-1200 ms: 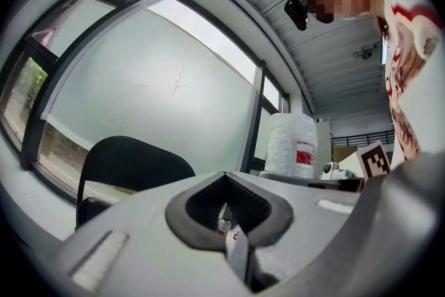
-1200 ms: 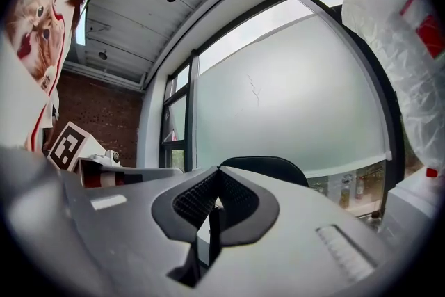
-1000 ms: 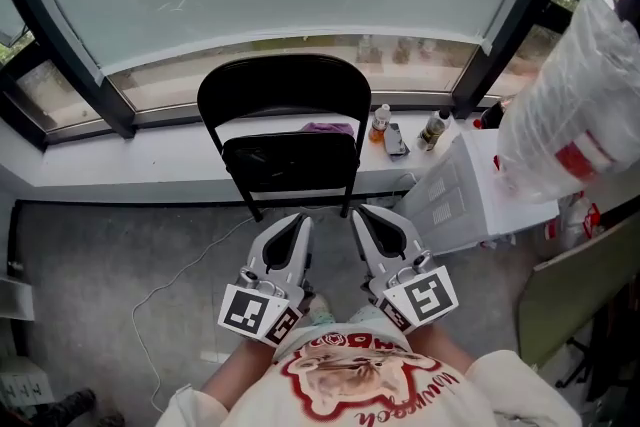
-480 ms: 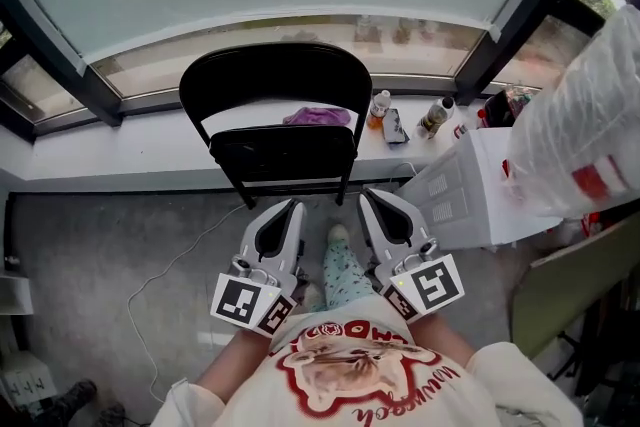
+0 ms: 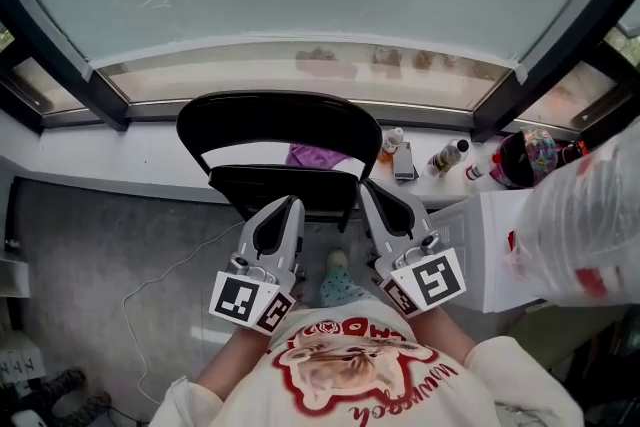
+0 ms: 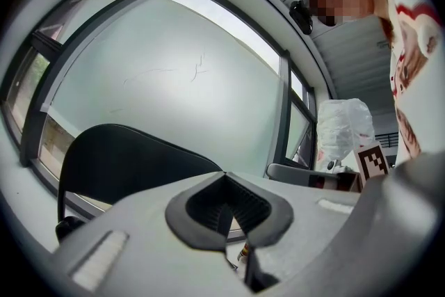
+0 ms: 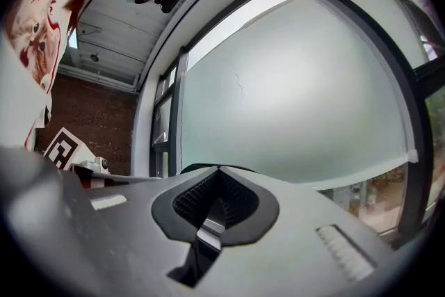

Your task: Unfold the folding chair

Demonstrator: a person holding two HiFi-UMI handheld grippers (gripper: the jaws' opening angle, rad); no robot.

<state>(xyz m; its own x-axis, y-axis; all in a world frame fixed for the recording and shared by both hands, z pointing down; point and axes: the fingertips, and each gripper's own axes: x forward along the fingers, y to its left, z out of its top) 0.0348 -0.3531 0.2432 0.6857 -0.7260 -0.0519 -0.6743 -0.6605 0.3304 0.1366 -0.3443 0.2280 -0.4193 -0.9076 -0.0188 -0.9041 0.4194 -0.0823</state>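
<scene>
1. Seen from the head view alone, the whole folding chair (image 5: 270,130) stands against the windowsill (image 5: 130,160) under the frosted window. Its seat panel sits close under the curved black back.
2. Only that view shows both tools together. The left tongs (image 5: 286,207) and right tongs (image 5: 376,198) point level at the chair's lower edge, one on each side. Whether either touches it cannot be told from above.
3. From the left gripper view, the left tongs (image 6: 224,177) are pressed together at the tips with nothing between them. The chair back (image 6: 125,163) rises ahead and to the left, which the head view cannot confirm in depth.
4. From the right gripper view, the right tongs (image 7: 217,172) are likewise pressed together and empty. Only a thin dark arc of the chair top (image 7: 201,167) peeks over them, with window glass filling the rest.
5. Clutter on the sill appears in the head view only: a purple cloth (image 5: 318,156) behind the chair, a flat dark item (image 5: 404,160) and small bottles (image 5: 391,143).
6. Counts: one chair, two tongs, two marker cubes (image 5: 250,302), one cloth, two bottles for certain, one white box (image 5: 500,245), one plastic bag (image 5: 590,225) and one thin cable (image 5: 160,285) on the floor.
</scene>
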